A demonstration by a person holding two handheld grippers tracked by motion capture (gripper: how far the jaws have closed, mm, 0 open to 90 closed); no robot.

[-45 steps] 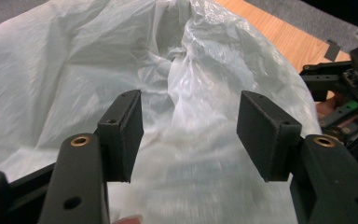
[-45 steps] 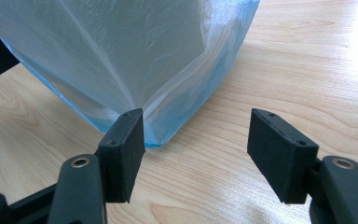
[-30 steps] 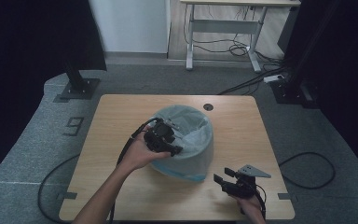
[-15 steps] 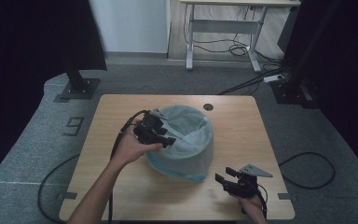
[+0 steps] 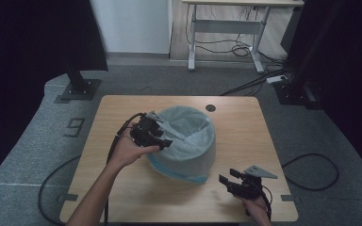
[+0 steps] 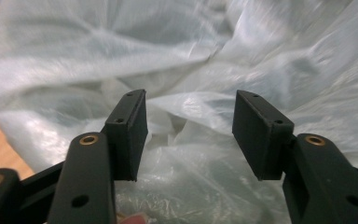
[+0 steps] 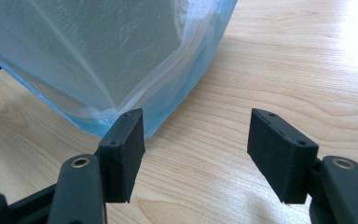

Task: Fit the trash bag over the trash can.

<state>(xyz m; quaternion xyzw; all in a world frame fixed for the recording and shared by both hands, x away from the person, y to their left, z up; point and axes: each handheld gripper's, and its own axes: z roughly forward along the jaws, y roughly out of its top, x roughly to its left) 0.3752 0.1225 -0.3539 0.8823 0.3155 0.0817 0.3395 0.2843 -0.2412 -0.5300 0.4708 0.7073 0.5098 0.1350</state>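
A blue bin lined with a pale translucent plastic bag (image 5: 188,141) stands in the middle of the wooden table (image 5: 245,127). My left gripper (image 5: 164,141) is at the bag's left rim, pointing into the crumpled plastic (image 6: 191,56). Its jaws have just been opening; in the left gripper view the left gripper (image 6: 189,126) stands open, with loose bag film between and behind the pads and nothing pinched. My right gripper (image 5: 229,175) rests low near the table's front right corner. In its own view the right gripper (image 7: 196,140) is open over bare wood, a little short of the bag's lower edge (image 7: 98,51).
A round cable hole (image 5: 210,108) sits at the table's far edge. The left gripper's black cable (image 5: 118,141) trails off the table's left side to the floor. A white desk frame (image 5: 226,28) with cables stands behind, and black stand bases (image 5: 78,89) sit on the carpet.
The left hand has drawn its gripper leftward from over the bag to the bag's left rim, and its jaws stand wider. The right gripper has stayed put.
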